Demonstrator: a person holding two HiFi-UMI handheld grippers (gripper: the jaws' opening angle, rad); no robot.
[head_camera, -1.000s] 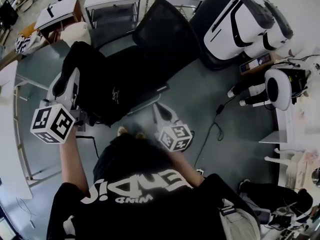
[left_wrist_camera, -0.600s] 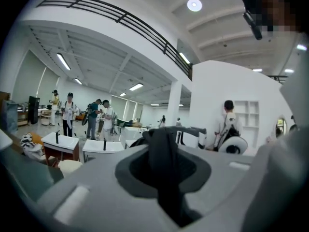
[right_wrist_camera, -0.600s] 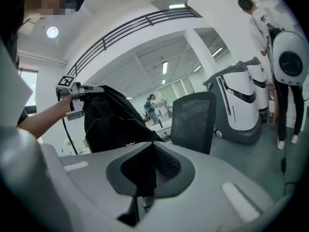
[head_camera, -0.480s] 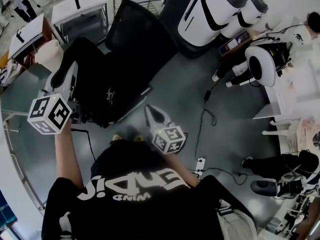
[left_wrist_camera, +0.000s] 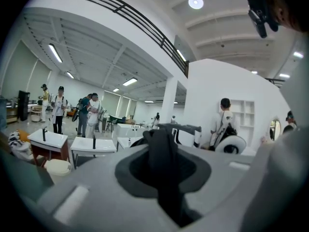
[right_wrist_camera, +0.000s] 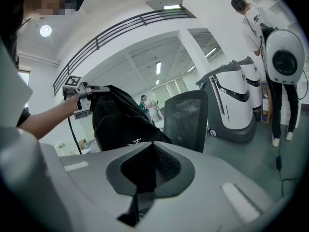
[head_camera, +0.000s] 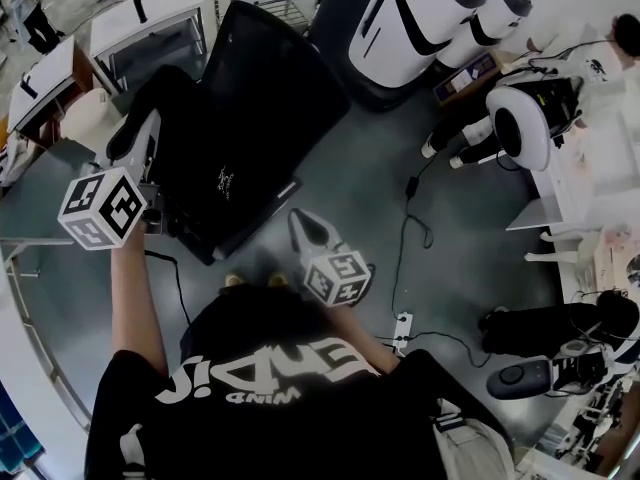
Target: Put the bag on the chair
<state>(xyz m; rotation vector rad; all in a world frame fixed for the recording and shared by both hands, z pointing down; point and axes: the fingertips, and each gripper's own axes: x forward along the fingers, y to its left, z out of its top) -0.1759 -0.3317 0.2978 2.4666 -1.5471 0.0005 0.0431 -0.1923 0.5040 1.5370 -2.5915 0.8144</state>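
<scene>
A black bag (head_camera: pixel 205 153) with a small white logo rests on the seat of a black mesh-backed office chair (head_camera: pixel 285 63). My left gripper (head_camera: pixel 133 140) is at the bag's top left end, shut on a black strap (left_wrist_camera: pixel 161 144) that runs up between its jaws. In the right gripper view the same bag (right_wrist_camera: pixel 118 122) hangs from that left gripper (right_wrist_camera: pixel 86 96), in front of the chair back (right_wrist_camera: pixel 186 120). My right gripper (head_camera: pixel 306 230) is low in front of the chair, apart from the bag, its jaws together with nothing in them (right_wrist_camera: pixel 145 178).
Large white machines (head_camera: pixel 430 18) stand behind the chair and white desks (head_camera: pixel 150 18) at the back left. A cable and power strip (head_camera: pixel 403 330) lie on the grey floor at the right. A person's legs (head_camera: pixel 465 143) are near a round white device (head_camera: pixel 522 123).
The left gripper and the bag's top have shifted a little further over the chair seat. The right gripper has barely moved.
</scene>
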